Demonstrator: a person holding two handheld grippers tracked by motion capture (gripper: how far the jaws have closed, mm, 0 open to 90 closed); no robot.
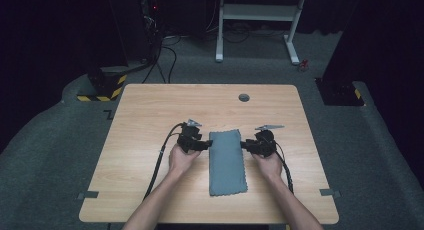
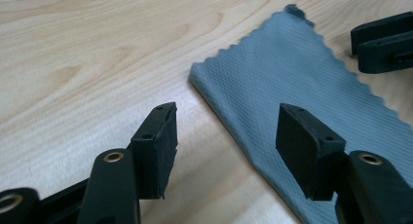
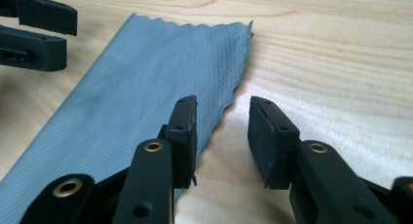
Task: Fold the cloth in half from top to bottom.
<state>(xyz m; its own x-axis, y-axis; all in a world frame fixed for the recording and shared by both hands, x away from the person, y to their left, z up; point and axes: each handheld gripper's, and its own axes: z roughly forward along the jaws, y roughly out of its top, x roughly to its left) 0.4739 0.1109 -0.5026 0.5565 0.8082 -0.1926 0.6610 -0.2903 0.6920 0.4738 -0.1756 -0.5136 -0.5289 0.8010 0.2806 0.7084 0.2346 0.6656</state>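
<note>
High view: grey cloth [image 1: 227, 162] lies flat, folded into a long strip, mid-table [image 1: 150, 115], long axis running near-far. I've got the left gripper [image 1: 205, 144] at its left edge and the right gripper [image 1: 245, 144] at its right edge, both up by the far end, facing each other across the strip.

Left gripper view: jaws spread wide, nothing between the pads. Folded edge of the cloth [image 2: 302, 87] runs through the gap below them; pads sit above the wood and fabric, no pinch. Right gripper's jaws visible far right, past the zigzag edge.

Right gripper view: jaws spread, narrower gap than the left. Zigzag-cut edge of the cloth [image 3: 146, 87] runs under the left pad; wood under the gap. No fabric between the pads. Can't tell if the left pad touches the cloth. Left gripper's jaws top left.
</note>
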